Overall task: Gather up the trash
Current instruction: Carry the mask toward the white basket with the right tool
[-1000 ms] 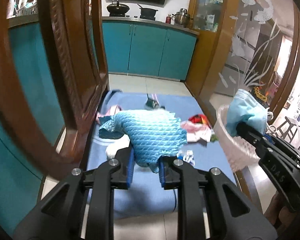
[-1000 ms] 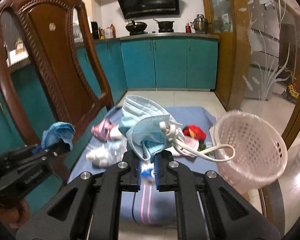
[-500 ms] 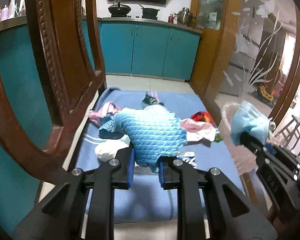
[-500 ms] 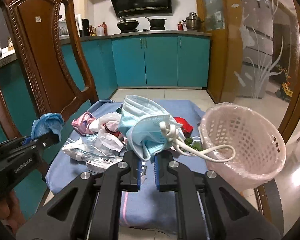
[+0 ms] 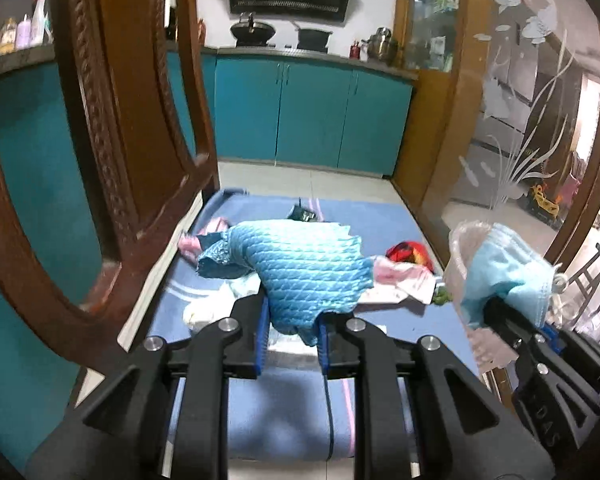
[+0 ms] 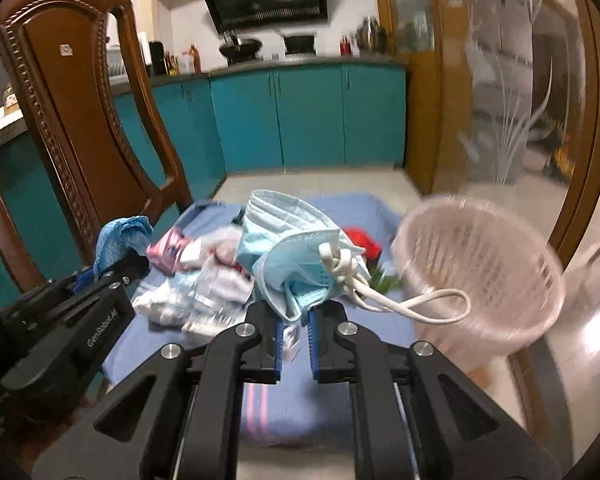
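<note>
Here, left gripper pinches a blue cloth — right gripper clamps a face mask.

Trash held and trash lying beside a pink basket

A crumpled blue quilted cloth is pinched in the left hand-held gripper; a folded pale-blue face mask, its white ear loops dangling toward the basket, is pinched in the right hand-held gripper. More trash — pink, white and clear wrappers, a red scrap — lies heaped on the blue-covered counter. The pink perforated basket stands at the counter's right edge, tilted.
</note>
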Demonstrator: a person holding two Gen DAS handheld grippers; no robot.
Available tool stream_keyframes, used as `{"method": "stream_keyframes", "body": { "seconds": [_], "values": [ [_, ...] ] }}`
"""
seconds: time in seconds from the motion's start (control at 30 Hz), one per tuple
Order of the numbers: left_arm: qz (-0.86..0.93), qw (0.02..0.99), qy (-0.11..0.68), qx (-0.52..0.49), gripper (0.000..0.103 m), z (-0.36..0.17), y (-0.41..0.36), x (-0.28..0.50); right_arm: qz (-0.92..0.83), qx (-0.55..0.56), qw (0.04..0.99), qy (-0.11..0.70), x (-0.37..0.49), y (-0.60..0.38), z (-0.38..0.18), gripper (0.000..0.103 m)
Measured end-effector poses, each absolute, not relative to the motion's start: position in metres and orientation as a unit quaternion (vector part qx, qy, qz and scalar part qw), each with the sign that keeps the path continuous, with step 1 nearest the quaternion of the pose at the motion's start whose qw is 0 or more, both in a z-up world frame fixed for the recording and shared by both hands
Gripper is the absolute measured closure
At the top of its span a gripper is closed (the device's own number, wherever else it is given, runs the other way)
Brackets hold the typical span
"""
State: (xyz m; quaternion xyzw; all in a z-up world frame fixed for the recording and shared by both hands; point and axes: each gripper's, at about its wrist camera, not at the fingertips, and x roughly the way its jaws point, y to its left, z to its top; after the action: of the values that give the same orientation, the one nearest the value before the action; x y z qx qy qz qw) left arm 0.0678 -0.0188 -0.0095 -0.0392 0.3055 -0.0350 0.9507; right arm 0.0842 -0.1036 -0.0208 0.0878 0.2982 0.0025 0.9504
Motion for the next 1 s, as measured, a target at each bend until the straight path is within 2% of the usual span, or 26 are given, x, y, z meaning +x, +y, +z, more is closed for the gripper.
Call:
{"method": "stream_keyframes", "body": {
  "seconds": [0.23,1.0],
  "values": [
    [-0.036,0.947,0.317,-0.044,0.083,-0.013,0.0,0.063,0.0,0.036,0.965,0.26,0.079,-0.089,-0.023,0.093],
    [-0.051,0.936,0.346,-0.028,0.082,-0.025,-0.008,0.091,0.016,0.029,0.955,0.296,0.095,-0.109,-0.046,0.092]
  ]
}}
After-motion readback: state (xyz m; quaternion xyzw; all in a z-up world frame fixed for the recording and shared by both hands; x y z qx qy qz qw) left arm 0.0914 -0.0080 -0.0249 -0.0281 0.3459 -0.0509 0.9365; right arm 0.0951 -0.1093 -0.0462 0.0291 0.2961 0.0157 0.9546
